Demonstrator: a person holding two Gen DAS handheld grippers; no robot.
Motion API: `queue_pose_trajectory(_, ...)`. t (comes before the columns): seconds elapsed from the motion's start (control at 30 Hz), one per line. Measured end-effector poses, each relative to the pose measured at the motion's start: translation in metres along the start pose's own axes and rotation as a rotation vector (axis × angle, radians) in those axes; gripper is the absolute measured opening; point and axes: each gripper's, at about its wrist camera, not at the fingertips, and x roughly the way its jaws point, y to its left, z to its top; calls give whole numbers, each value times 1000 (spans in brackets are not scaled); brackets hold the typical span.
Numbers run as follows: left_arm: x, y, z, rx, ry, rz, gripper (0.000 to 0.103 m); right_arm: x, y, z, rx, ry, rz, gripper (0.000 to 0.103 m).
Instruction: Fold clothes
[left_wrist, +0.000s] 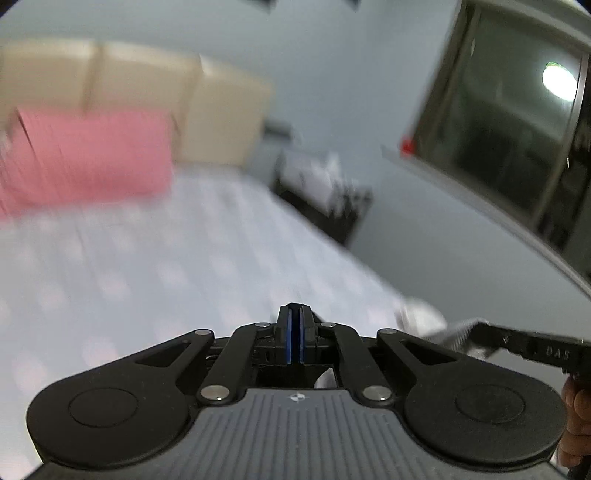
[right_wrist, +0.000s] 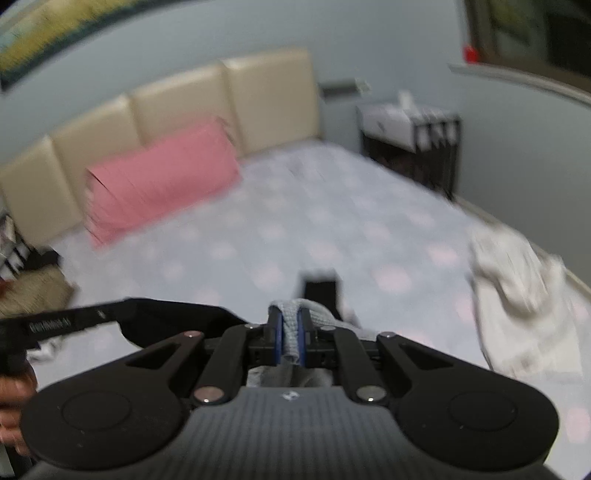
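right gripper (right_wrist: 291, 332): blue pads clamped on a bunched fold of grey garment (right_wrist: 290, 321); the cloth fills the gap between the pads and hangs under the tool, off the bed (right_wrist: 332, 236).

left gripper (left_wrist: 295, 332): pads pressed together, no gap visible. a scrap of pale cloth shows beneath its frame, but whether any of it is pinched between the pads cannot be told.

the grey cloth also shows in the left view at the tip of the other tool, lower right.

pink pillow (right_wrist: 159, 181) leans against the beige headboard (right_wrist: 207, 96). a light crumpled cloth (right_wrist: 517, 295) lies at the bed's right edge. both views blurred.
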Motion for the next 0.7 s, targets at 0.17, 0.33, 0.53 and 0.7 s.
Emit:
queue_pose_trajectory(0.17,-87,23,82,41,-231,83,2,-21,52,80,-35,-162,129,9)
queue_pose_trajectory(0.33,-158,38,131,65,-398,155,2,-52,99,136,-52,-322,281,9)
queue_pose_trajectory(0.53,-128,70,105,31,-239,224,2,-34,130,138,-38,-302,341,10)
queue_pose_trajectory(0.7,-78,122,34,6,70,392,4,47,126,68,2,-19,292,16)
